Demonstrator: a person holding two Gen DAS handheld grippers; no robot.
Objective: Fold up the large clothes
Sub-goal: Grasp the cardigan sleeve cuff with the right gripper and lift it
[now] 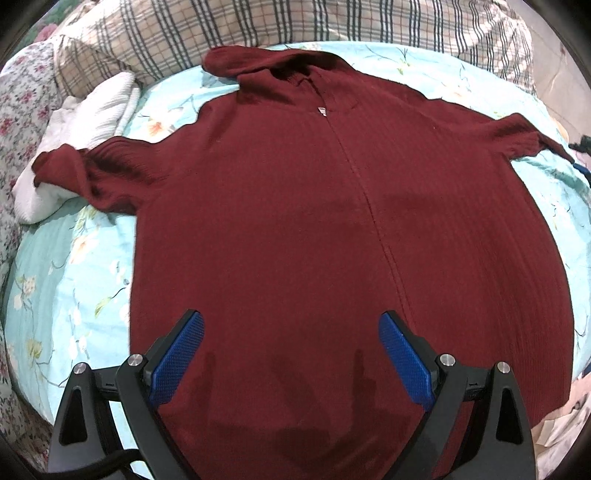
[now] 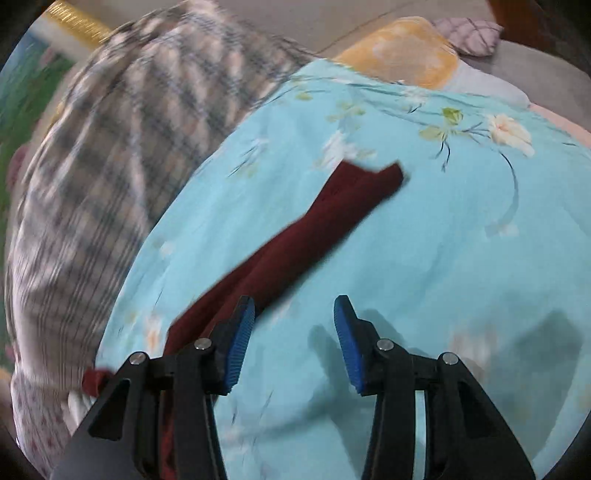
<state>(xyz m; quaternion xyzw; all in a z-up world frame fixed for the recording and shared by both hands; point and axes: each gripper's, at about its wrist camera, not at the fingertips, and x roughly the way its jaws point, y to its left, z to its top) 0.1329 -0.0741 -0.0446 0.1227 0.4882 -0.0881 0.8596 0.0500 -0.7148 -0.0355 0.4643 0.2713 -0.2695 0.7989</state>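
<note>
A large dark red knitted hooded sweater (image 1: 314,221) lies flat and spread on the light blue floral bedsheet (image 1: 66,280), hood at the far end, both sleeves out to the sides. My left gripper (image 1: 291,325) is open and empty above the sweater's lower body. In the right wrist view one red sleeve (image 2: 314,229) stretches diagonally across the sheet (image 2: 424,240). My right gripper (image 2: 294,310) is open and empty just above the sheet, to the right of that sleeve; its left fingertip (image 2: 245,314) is beside the sleeve's edge. The right view is motion-blurred.
A plaid quilt (image 1: 295,22) is bunched along the far side of the bed and shows at the left in the right wrist view (image 2: 110,147). A white knitted garment (image 1: 92,122) lies under the sweater's left sleeve. A floral cover (image 1: 18,110) lies at the left.
</note>
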